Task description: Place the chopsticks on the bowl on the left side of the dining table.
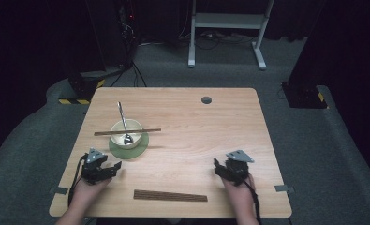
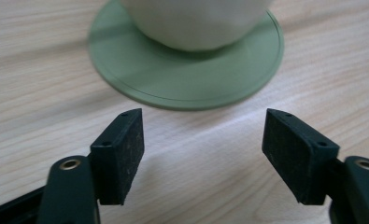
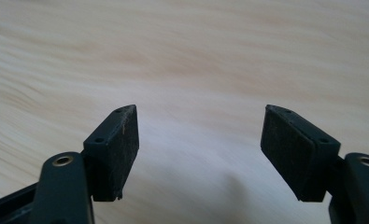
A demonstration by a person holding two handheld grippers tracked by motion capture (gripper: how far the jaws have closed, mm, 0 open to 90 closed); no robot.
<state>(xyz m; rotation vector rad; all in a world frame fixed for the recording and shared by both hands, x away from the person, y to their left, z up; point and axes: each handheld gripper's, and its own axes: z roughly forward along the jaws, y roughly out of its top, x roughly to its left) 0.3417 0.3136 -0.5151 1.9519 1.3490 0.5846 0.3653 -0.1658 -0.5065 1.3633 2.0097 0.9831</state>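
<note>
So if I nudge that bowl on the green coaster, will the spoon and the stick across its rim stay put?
Probably not. The spoon only leans in the bowl, so it may swing or slide. The stick lies loose across the rim and would likely roll off. The coaster may slide on the smooth table.

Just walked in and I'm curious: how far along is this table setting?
Already placed, it seems: a cream ceramic bowl on a round green saucer, a metal spoon inside, a dark wooden chopstick across its rim. In hand: nothing; both the left tongs and right tongs are open and empty. Possibly left: the dark slatted wooden mat near the front edge.
</note>
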